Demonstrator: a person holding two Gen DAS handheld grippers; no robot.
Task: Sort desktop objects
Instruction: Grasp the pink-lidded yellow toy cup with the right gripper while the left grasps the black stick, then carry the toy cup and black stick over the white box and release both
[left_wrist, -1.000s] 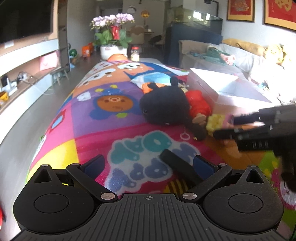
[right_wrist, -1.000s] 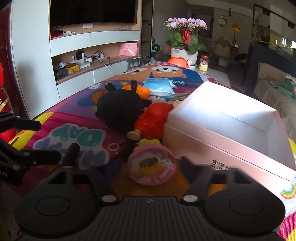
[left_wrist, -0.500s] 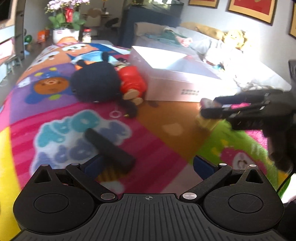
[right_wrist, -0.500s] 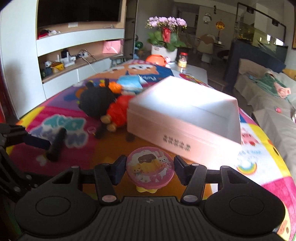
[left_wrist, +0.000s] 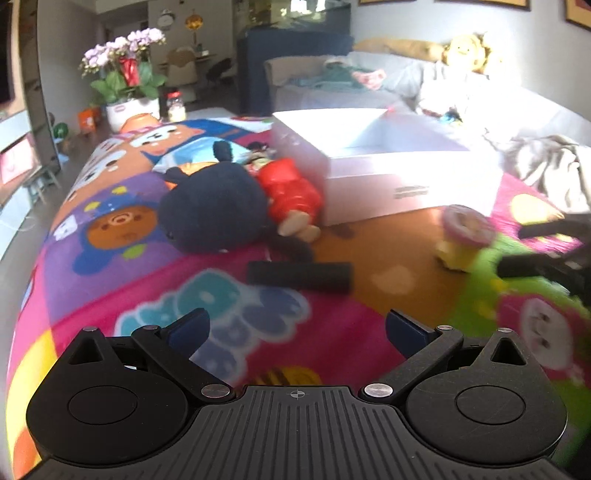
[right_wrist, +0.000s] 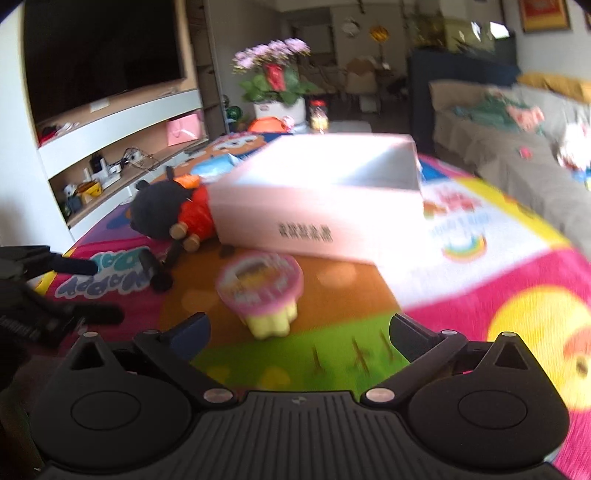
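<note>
A pink-lidded yellow cup (right_wrist: 262, 291) stands on the colourful play mat (right_wrist: 461, 295), just ahead of my right gripper (right_wrist: 299, 332). The jaws are opening wide and the pads do not touch the cup. Behind it sits an open white box (right_wrist: 325, 206). My left gripper (left_wrist: 295, 328) is open and empty, with a black cylinder (left_wrist: 299, 275) lying across the mat ahead of it. A black plush (left_wrist: 218, 206) and a red toy figure (left_wrist: 291, 195) lie against the box's (left_wrist: 388, 162) left side. The cup (left_wrist: 465, 236) shows beside the right gripper (left_wrist: 517, 249) in the left wrist view.
The left gripper (right_wrist: 107, 291) reaches in from the left edge of the right wrist view. A flower pot (right_wrist: 277, 92) and an orange thing stand at the mat's far end. A sofa (left_wrist: 369, 85) with cloths runs along the right, a TV shelf (right_wrist: 110, 122) along the left.
The right gripper's jaws spread apart and let go of the pink-lidded cup, which now stands on the mat ahead of them. The left gripper stayed open and shifted; the black cylinder now lies farther ahead.
</note>
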